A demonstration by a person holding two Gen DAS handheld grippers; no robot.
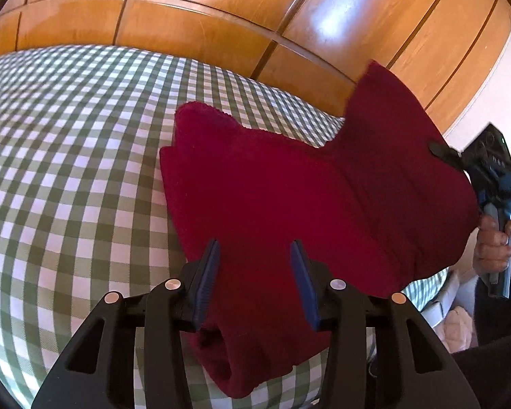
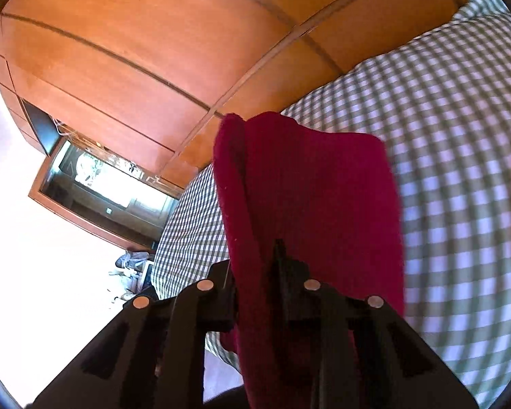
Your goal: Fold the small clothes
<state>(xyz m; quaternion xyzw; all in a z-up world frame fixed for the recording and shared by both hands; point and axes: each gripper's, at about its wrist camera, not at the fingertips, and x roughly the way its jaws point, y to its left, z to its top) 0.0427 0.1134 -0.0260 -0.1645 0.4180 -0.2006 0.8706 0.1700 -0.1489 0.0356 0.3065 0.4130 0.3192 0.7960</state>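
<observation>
Both grippers work the red garment [image 1: 289, 187]: left gripper [image 1: 255, 255] fingers apart, right gripper [image 2: 276, 248] clamped on it.

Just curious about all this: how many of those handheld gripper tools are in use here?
2. The left gripper is open over the red garment on the bed. The right gripper is shut on the garment's far edge, lifting it.

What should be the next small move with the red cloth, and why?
Probably carry the right tool toward the left, laying its raised corner over the red garment. The right tool is shut on that edge and holds it above the checked bed cover, while the left tool is open over the near part, gripping nothing.
</observation>
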